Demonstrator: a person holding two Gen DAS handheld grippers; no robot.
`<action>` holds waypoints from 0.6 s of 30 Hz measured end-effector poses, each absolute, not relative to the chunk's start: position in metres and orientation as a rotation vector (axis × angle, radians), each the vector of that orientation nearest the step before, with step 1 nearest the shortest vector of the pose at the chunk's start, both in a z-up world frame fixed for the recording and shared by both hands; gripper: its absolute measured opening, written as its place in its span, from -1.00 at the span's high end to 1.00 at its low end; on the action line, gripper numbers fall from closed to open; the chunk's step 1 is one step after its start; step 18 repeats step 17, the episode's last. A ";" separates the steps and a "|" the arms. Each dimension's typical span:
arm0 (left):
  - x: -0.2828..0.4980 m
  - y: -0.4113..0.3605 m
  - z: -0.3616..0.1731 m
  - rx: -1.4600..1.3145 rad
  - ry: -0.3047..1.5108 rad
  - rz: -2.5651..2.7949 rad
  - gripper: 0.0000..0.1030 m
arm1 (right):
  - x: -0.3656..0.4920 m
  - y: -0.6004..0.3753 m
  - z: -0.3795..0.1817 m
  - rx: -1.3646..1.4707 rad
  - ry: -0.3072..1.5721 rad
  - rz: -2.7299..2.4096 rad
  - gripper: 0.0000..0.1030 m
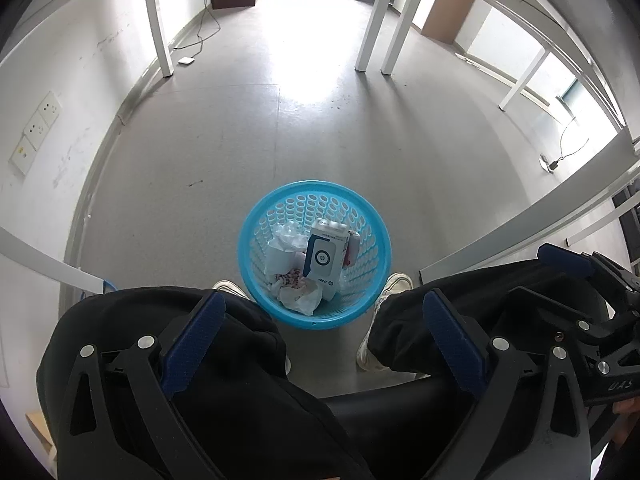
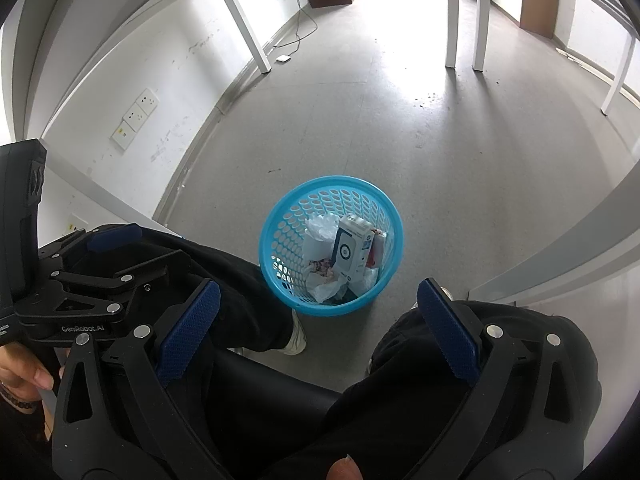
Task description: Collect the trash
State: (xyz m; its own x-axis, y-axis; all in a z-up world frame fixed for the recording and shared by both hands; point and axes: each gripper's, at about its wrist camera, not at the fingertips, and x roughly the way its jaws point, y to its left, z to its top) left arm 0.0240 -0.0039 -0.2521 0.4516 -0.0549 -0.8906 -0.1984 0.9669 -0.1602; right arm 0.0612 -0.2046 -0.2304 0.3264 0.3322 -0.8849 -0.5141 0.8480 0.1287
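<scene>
A blue mesh wastebasket (image 1: 314,254) stands on the floor between the seated person's shoes, holding a white-and-blue carton (image 1: 324,258) and crumpled paper (image 1: 298,296), perhaps tissue. Above it, the left gripper (image 1: 324,336) and right gripper (image 2: 318,324) gape, empty.

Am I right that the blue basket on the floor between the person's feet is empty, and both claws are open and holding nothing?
Not quite. The blue basket is not empty: both wrist views show a white and blue carton and crumpled paper inside it. The rest holds: it stands on the floor between the feet, and the left claw and right claw are open and hold nothing.
</scene>
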 end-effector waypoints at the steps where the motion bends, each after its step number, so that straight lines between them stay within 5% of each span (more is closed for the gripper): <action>1: 0.024 -0.004 -0.253 -0.256 1.103 0.090 -0.89 | 0.061 -0.205 -0.230 -0.188 1.107 0.558 -0.84; 18: 0.026 -0.003 -0.253 -0.242 1.116 0.084 -0.89 | 0.060 -0.206 -0.230 -0.186 1.110 0.563 -0.84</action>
